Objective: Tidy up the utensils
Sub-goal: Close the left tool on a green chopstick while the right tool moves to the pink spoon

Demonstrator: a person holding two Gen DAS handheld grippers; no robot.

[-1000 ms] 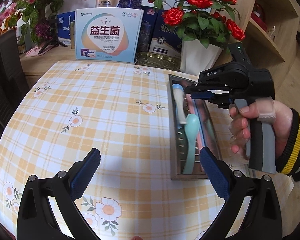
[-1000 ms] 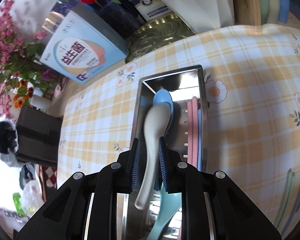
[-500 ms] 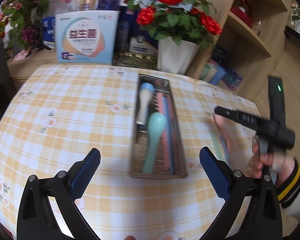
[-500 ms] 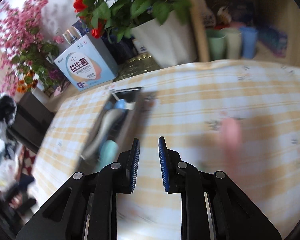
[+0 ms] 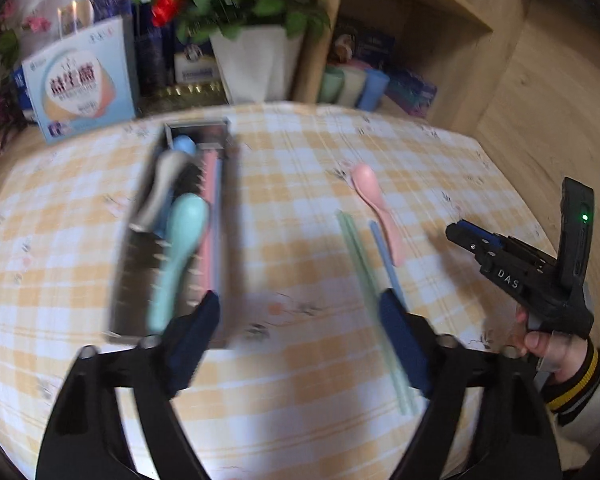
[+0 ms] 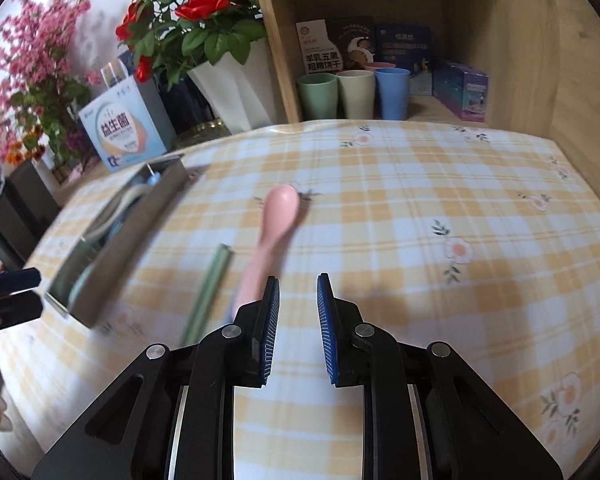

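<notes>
**Loose utensils on the checked cloth, both grippers empty**

While the left wrist view is smeared by blur, its main items read clearly enough. The left gripper hangs over the yellow-and-white checked tablecloth with its jaws closing and nothing between them. A rectangular metal utensil tray lies to the left, holding a mint-green plastic spoon, a beige spoon, a blue spoon and pink chopsticks. Right of the tray, well apart from it, lie pale green chopsticks, a blue stick (possibly a chopstick, too blurred to tell) and a pink plastic spoon just beside it. The right gripper appears at the far right, held in a hand.

From the right wrist view, the right gripper shows its blue pads a narrow gap apart, gripping nothing. The pink plastic spoon lies just ahead to the left, bowl pointing away, with the pale green chopsticks beside it. The metal tray sits further left.
</notes>
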